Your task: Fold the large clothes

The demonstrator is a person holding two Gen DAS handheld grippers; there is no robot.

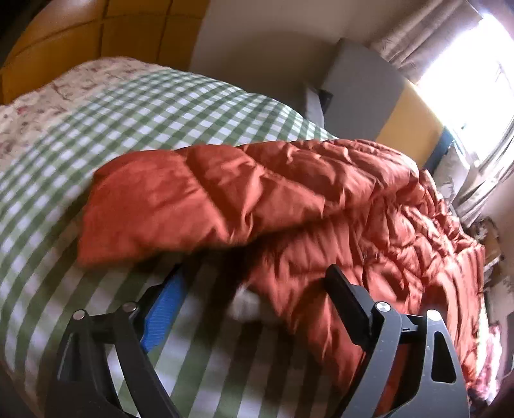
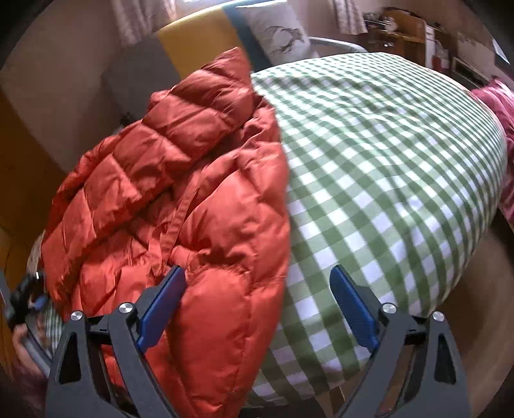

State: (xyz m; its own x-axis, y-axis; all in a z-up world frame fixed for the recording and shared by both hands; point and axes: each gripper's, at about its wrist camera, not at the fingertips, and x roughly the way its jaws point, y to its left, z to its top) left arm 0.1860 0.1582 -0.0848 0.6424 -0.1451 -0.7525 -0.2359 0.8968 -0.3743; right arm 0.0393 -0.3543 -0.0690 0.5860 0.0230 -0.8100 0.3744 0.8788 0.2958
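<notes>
While both grippers gape, left gripper [image 1: 253, 289], right gripper [image 2: 258, 286], orange puffer jacket [image 2: 180, 193] sprawls on checked bedspread [image 2: 385, 154]

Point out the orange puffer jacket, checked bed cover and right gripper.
orange puffer jacket [image 2: 180, 180], right wrist view, quilted middle.
checked bed cover [image 2: 385, 154], right wrist view, bare top.
right gripper [image 2: 257, 286], right wrist view, between fingertips.

Bed: I see a green-and-white checked cover [image 2: 385, 154].
Headboard: padded, mustard yellow [image 1: 80, 35].
Window: blown-out daylight [image 1: 465, 64], patterned curtains [image 1: 427, 35] beside it.
Wall: plain beige [image 1: 263, 41].
Far corner: cluttered wooden shelving [image 2: 404, 29].
</notes>
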